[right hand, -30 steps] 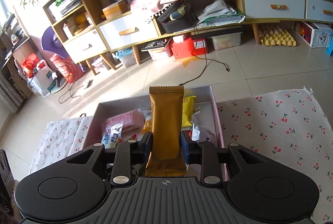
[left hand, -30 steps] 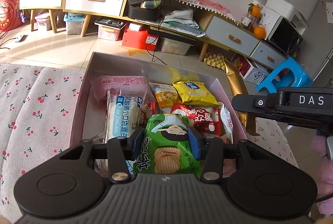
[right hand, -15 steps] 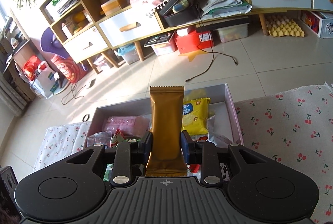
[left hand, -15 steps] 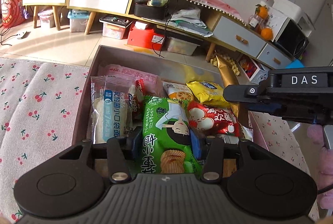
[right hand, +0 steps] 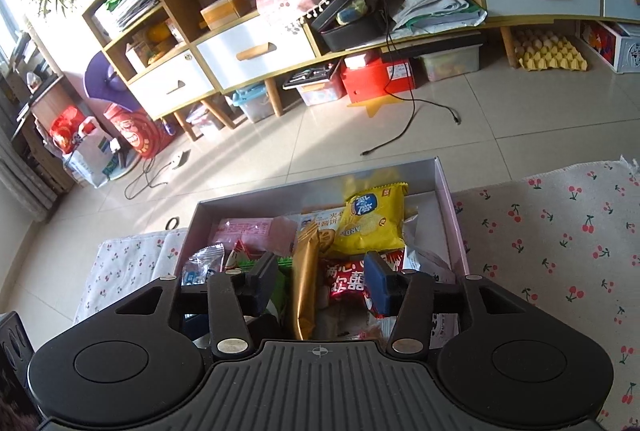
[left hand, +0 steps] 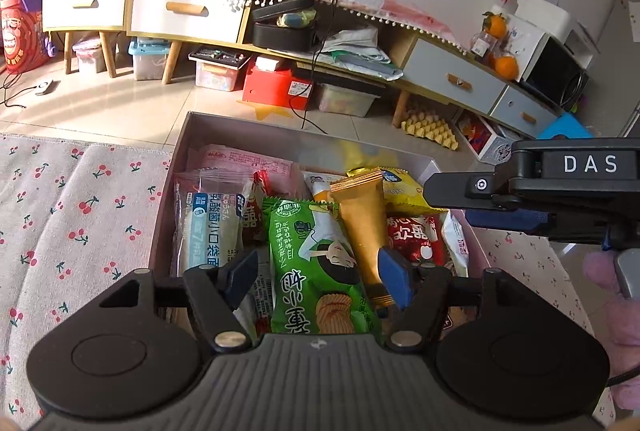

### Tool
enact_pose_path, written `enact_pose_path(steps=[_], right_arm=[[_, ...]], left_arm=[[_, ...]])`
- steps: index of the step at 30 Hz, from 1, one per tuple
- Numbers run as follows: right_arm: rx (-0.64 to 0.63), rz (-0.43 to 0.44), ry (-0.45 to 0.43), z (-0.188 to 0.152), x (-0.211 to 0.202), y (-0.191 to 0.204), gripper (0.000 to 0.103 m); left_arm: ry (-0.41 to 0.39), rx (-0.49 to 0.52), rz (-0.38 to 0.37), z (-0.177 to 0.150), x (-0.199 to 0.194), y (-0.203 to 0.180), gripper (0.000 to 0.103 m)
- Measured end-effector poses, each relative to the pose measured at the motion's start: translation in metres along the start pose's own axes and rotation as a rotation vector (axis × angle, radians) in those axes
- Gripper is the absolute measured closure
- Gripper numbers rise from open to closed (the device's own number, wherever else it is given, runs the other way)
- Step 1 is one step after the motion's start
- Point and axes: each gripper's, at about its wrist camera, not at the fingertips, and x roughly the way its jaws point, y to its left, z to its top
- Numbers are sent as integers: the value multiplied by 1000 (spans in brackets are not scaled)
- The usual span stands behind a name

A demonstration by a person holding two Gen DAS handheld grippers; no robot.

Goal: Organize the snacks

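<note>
Tools tilted down over snack box (left hand: 182, 167), left tool (left hand: 316, 277) and right tool (right hand: 320, 285) jaws opening

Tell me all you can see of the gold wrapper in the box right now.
The gold wrapper is a long, narrow, shiny foil-like packet with a crimped top seal. It lies in the box, lengthwise toward the far wall, tilted against the green chip bag on its left and the red packet on its right. The right gripper straddles it, jaws opening, pads clear of it. Its near end is hidden.
</note>
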Motion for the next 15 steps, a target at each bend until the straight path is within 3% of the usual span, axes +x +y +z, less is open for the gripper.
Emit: enact_pose_path(steps=[5,15], right_arm=[[-3,-27,-24,-6,-21,-6,38],[56,-68,-55,-29,-70,-33,26]], left_arm=[[-18,25,5,0,-18,-8,30],[-24,59,52,-7,-54,-14,9]])
